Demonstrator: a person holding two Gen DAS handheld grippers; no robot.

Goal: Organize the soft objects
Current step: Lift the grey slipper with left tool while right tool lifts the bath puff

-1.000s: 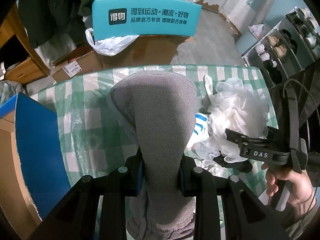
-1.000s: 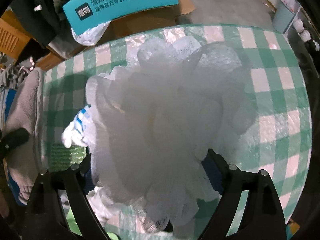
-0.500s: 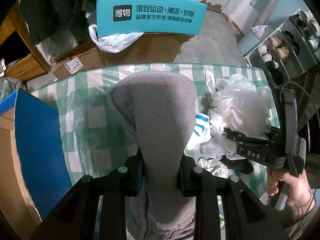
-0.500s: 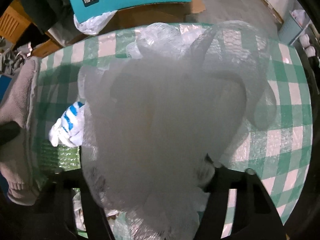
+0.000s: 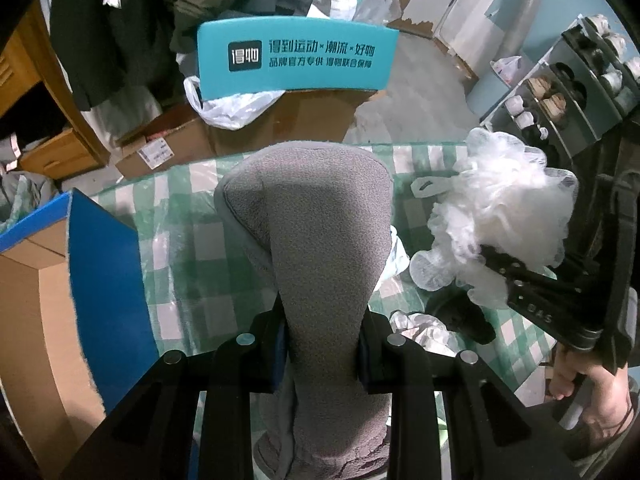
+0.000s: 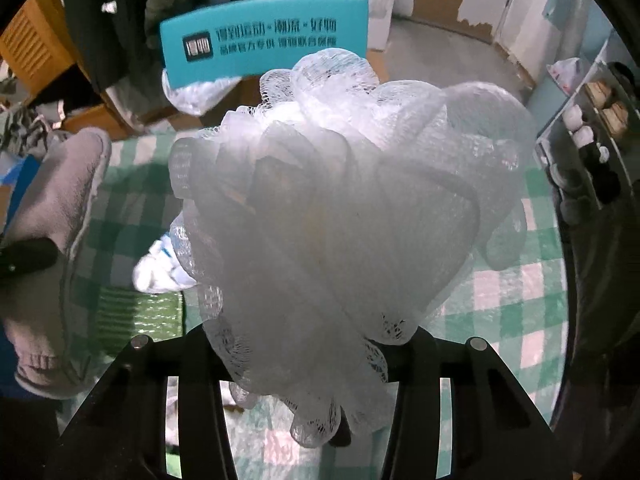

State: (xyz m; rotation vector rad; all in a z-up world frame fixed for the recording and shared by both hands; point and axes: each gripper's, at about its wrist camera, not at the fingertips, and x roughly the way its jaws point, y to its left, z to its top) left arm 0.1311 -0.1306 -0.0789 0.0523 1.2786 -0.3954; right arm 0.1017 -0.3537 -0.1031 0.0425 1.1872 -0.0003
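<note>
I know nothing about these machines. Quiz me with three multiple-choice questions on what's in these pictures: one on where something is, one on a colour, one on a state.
1. Where is the open cardboard box with blue flaps?
A. left of the table
B. on the shoe rack
C. under the mesh sponge

2. What colour is the cloth on the table?
A. red striped
B. green and white checked
C. plain black

3. What is the right claw doing?
A. hanging open
B. gripping the grey sock
C. gripping the white mesh sponge

Answers: 1 A, it stands at the table's left edge. 2 B, the checks show. 3 C, the sponge bulges from its jaws; the left claw pinches the sock.
</note>
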